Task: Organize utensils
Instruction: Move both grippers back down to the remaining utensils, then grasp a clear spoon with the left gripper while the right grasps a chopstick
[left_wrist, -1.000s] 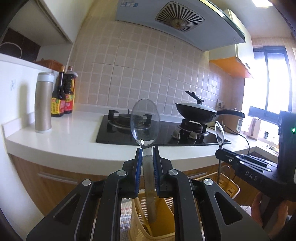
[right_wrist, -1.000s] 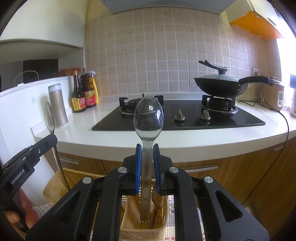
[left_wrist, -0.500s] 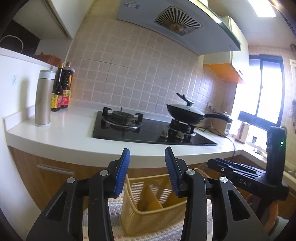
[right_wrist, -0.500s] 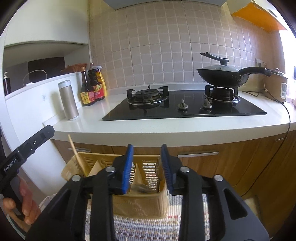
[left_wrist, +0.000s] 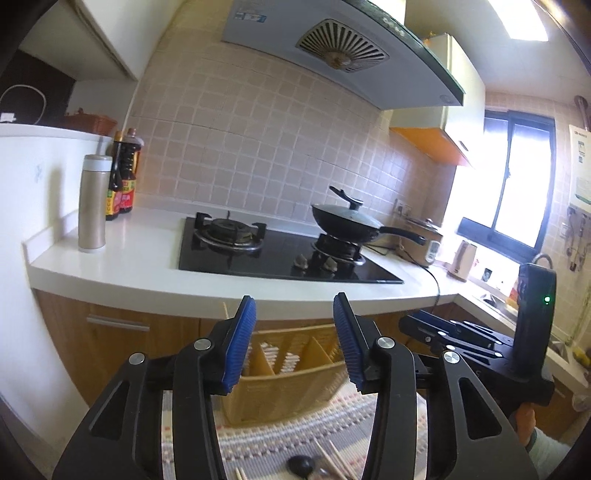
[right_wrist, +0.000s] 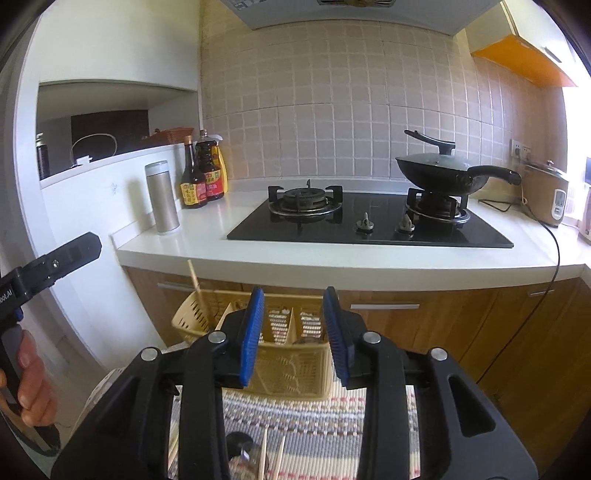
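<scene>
Both grippers, left gripper and right gripper, have just been opening and hold nothing; basket on the rug holds utensils, while chopsticks lie loose, unsorted.

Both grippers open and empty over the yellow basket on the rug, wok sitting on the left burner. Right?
One thing is off: the wok sits on the right burner, not the left burner, which is bare, as the right wrist view shows. The rest holds: the left gripper and right gripper have open, empty jaws above the yellow basket on the rug.
</scene>
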